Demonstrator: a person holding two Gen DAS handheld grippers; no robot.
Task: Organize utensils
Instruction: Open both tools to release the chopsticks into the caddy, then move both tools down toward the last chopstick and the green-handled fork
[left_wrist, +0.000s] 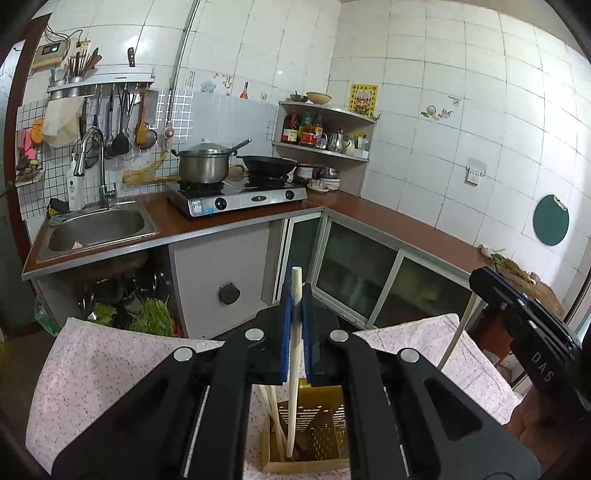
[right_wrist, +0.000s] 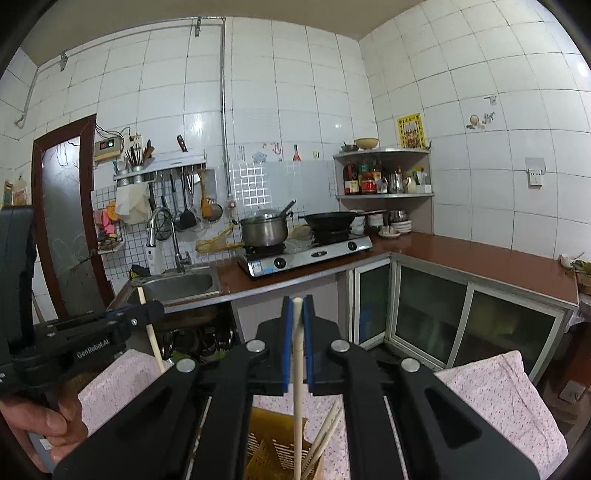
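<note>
Both grippers lower chopsticks into a slotted holder.

The left gripper (left_wrist: 296, 306) is clamped on a pale chopstick (left_wrist: 294, 354), and the right gripper (right_wrist: 297, 321) pinches a second chopstick (right_wrist: 297, 373). Each stick stands nearly upright, long axis vertical, upper end above the blue pads (left_wrist: 285, 332), lower end inside the yellow utensil holder (left_wrist: 325, 428) on the floral-cloth table (left_wrist: 110, 362). Other chopsticks (right_wrist: 325, 432) already lean in the holder. Judged so, sorting is well advanced; releasing these two remains.
</note>
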